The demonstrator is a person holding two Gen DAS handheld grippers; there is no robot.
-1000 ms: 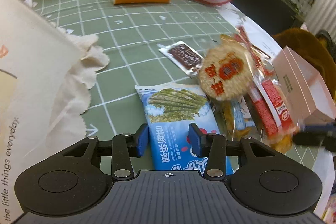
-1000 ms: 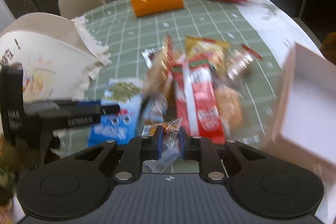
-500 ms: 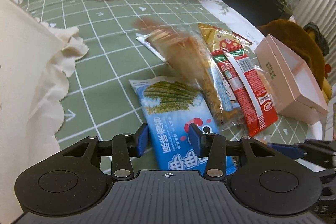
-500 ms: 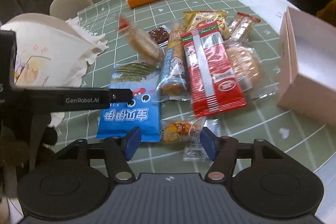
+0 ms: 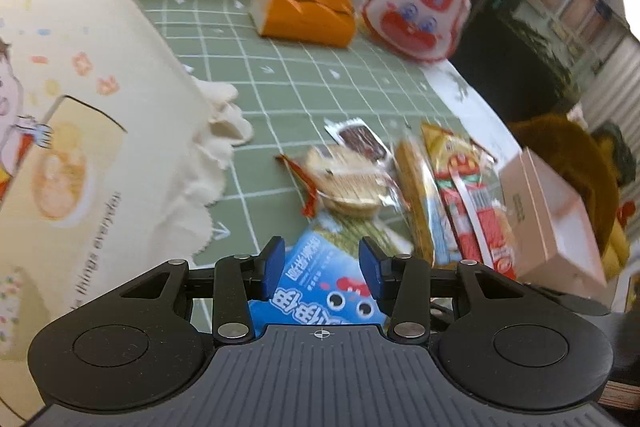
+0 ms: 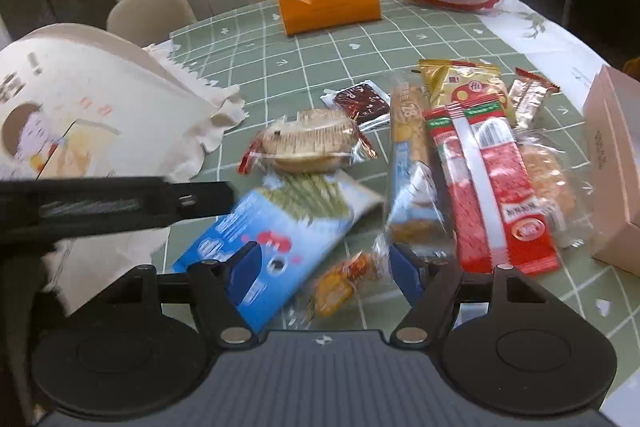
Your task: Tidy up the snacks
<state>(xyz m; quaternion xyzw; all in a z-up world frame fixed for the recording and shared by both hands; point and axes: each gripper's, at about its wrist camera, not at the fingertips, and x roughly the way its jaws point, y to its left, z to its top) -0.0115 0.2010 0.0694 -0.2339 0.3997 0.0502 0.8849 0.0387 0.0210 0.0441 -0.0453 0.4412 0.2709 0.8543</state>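
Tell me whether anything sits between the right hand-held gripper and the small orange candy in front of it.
Nothing visible blocks it. The right hand-held gripper is open, and the orange candy lies on the green tablecloth just ahead, between the blue fingertips. The blue seaweed snack bag crowds its left side, so the left finger may catch it.

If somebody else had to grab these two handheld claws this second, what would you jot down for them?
Left gripper: open, holding nothing, poised over the blue snack bag.
Right gripper: open, empty, just above a small orange candy.
Snacks lie loose on the green table: round rice cracker, red sausage pack, brown chocolate packet.
The cream cloth bag is at the left, the pink box at the right.
Nothing visibly sorted yet; everything remains to be put away.
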